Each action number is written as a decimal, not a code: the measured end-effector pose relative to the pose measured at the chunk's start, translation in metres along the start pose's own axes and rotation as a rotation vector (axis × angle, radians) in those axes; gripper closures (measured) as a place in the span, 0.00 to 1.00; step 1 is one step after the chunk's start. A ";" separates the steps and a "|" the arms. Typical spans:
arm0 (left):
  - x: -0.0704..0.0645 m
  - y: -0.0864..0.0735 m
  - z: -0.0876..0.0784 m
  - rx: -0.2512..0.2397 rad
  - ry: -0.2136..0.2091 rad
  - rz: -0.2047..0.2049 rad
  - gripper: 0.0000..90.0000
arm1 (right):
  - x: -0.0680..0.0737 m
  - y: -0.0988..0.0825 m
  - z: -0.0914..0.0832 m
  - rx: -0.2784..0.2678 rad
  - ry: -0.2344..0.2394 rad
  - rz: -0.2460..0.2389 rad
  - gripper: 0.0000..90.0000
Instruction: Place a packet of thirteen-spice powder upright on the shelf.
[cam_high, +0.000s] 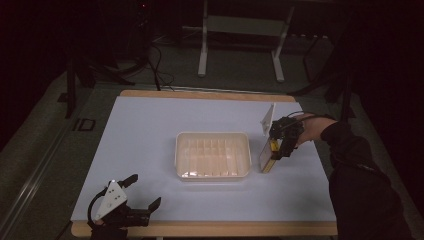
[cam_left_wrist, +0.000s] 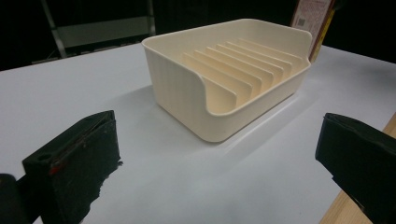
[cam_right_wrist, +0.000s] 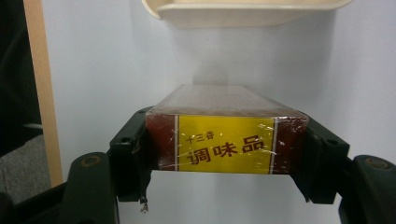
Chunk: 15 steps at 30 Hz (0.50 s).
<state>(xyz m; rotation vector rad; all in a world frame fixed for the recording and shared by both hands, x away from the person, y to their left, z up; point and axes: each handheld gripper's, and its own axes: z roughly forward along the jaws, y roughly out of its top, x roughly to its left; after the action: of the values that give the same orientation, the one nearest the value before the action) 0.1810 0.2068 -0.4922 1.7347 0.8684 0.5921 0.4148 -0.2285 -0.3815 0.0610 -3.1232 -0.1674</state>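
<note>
A cream plastic rack tray (cam_high: 212, 155) with upright dividers sits at the middle of the white table; its near wall (cam_left_wrist: 187, 100) fills much of the left gripper view. Just right of the tray, my right gripper (cam_high: 276, 150) is shut on a flat dark-red box with a yellow label (cam_right_wrist: 224, 144), wrapped in clear film. The box (cam_high: 266, 159) stands on its narrow edge, held by its two sides. My left gripper (cam_high: 142, 192) rests near the table's front left corner, jaws wide apart and nothing between them.
The table's wooden front edge (cam_high: 200, 228) runs along the bottom. A metal stand (cam_high: 240, 25) rises beyond the far edge. A dark sleeve (cam_high: 360, 175) comes in from the right.
</note>
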 end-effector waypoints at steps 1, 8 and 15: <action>0.000 0.000 0.000 -0.001 -0.001 -0.001 0.00 | 0.001 0.000 -0.002 0.002 0.002 -0.002 0.36; 0.000 0.000 0.000 0.000 -0.001 0.001 0.00 | 0.010 -0.001 -0.020 -0.025 -0.009 -0.032 0.36; -0.001 0.000 0.000 -0.003 -0.002 0.004 0.00 | 0.019 0.002 -0.042 -0.017 -0.017 -0.052 0.36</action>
<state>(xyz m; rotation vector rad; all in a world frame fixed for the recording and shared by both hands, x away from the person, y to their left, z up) 0.1808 0.2061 -0.4918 1.7346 0.8625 0.5935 0.3960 -0.2320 -0.3395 0.1413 -3.1383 -0.1969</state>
